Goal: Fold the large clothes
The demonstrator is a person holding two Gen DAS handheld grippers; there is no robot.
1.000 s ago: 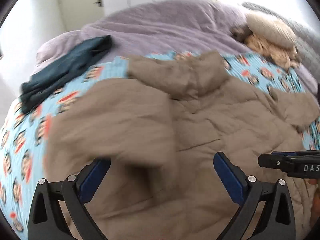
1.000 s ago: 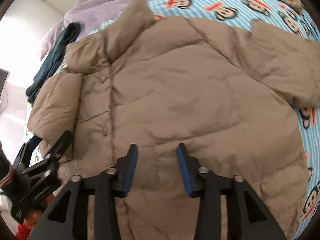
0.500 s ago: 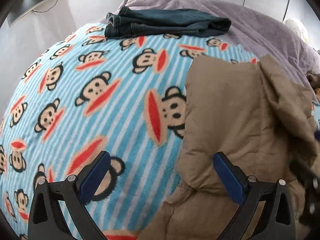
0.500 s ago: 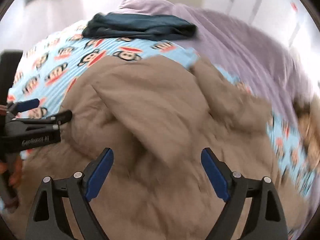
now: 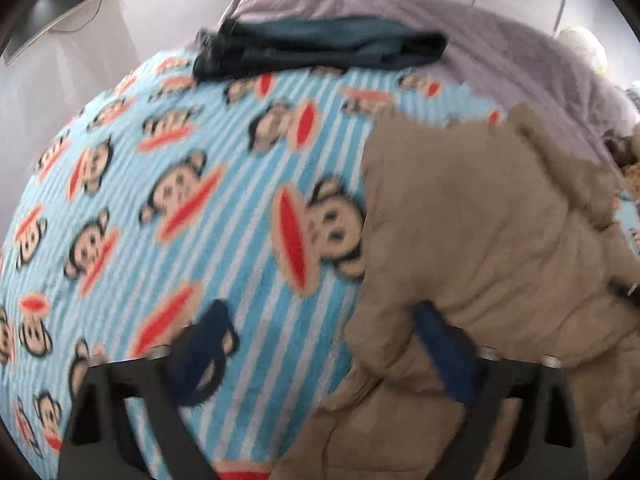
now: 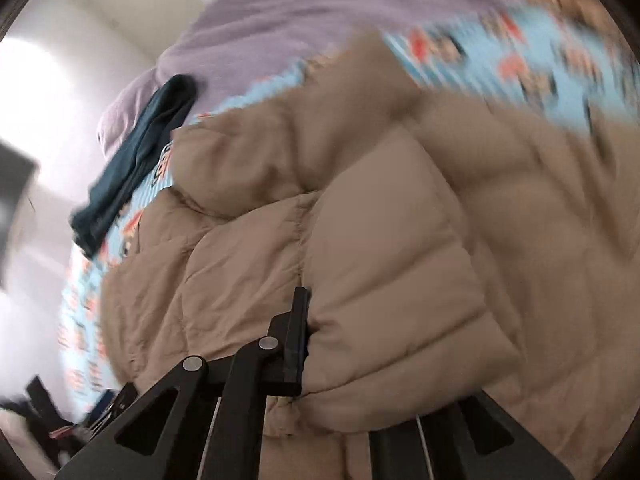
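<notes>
A tan puffer jacket lies on a blue monkey-print blanket, its left sleeve folded over the body. My left gripper is open, at the jacket's left edge; its right finger touches the folded sleeve. In the right wrist view the jacket fills the frame. My right gripper is shut on a thick fold of the jacket; only its left finger shows, the other is hidden under the fabric.
Folded dark teal trousers lie at the blanket's far edge, on a lilac bedspread; they also show in the right wrist view. White wall and doors stand behind. The left gripper's tip shows at lower left.
My right gripper went from open over the jacket to shut on a fold of it, and its view tilted. My left gripper stayed open at the jacket's left edge and closed in slightly.
</notes>
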